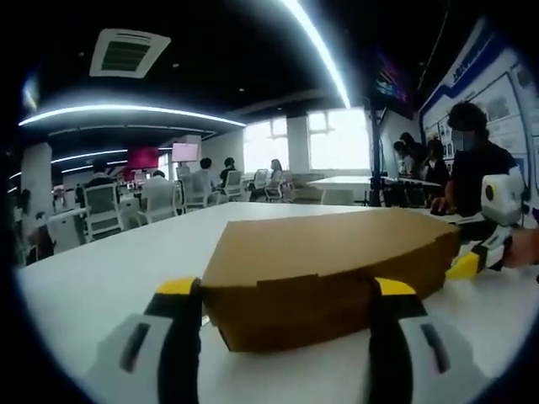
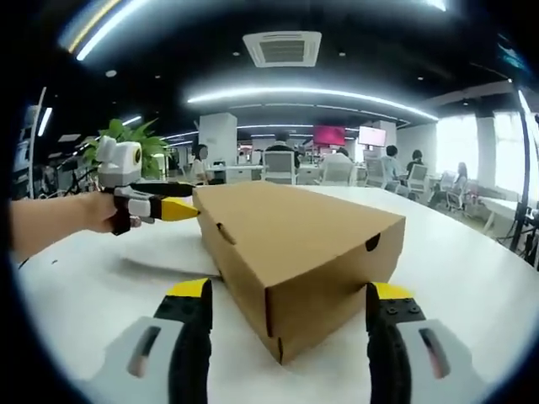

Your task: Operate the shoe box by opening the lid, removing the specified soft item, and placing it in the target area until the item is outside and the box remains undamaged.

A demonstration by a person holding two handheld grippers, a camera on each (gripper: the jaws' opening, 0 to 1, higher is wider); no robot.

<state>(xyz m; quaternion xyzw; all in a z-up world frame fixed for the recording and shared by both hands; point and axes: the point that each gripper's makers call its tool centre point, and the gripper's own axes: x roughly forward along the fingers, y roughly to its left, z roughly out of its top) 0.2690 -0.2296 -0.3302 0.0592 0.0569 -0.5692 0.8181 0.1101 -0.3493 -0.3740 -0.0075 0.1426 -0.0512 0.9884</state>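
The closed shoe box (image 2: 295, 252) sits on the white bench (image 2: 472, 278), lid down. The right hand-held gripper (image 2: 290, 316) and left hand-held gripper (image 1: 286, 307) both stand spread wide, empty, at opposite ends. Best to steady one end and lift the lid edge gently, without crushing cardboard

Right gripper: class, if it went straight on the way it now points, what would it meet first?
Most likely the near corner of the closed shoe box, which sits between the open jaws of the right gripper on the white table; the gap before contact is unclear.
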